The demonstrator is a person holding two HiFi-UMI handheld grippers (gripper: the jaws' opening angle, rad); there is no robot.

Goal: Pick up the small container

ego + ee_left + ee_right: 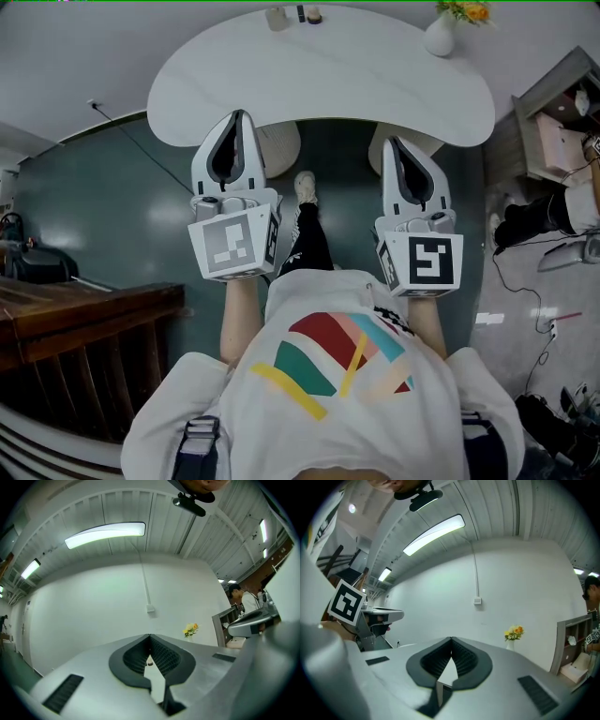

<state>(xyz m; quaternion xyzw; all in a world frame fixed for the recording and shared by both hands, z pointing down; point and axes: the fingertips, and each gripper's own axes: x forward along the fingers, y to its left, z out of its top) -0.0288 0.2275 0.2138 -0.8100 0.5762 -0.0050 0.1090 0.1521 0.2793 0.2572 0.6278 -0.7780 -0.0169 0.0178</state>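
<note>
The left gripper [239, 116] was held up over the near edge of the white table [328, 75], its jaws closed tip to tip with nothing between them, which suited a hand only waiting to start. Beyond it, at the table's far edge, stood a pale small container [277, 17] among a couple of other little items, well apart from both grippers; it was probably the one to be picked up, and it would need a long reach across the table. The right gripper [392, 142] hung level with the left, likewise fully closed and empty. Further right, a vase of flowers [441, 34] stood near the table's far edge.
</note>
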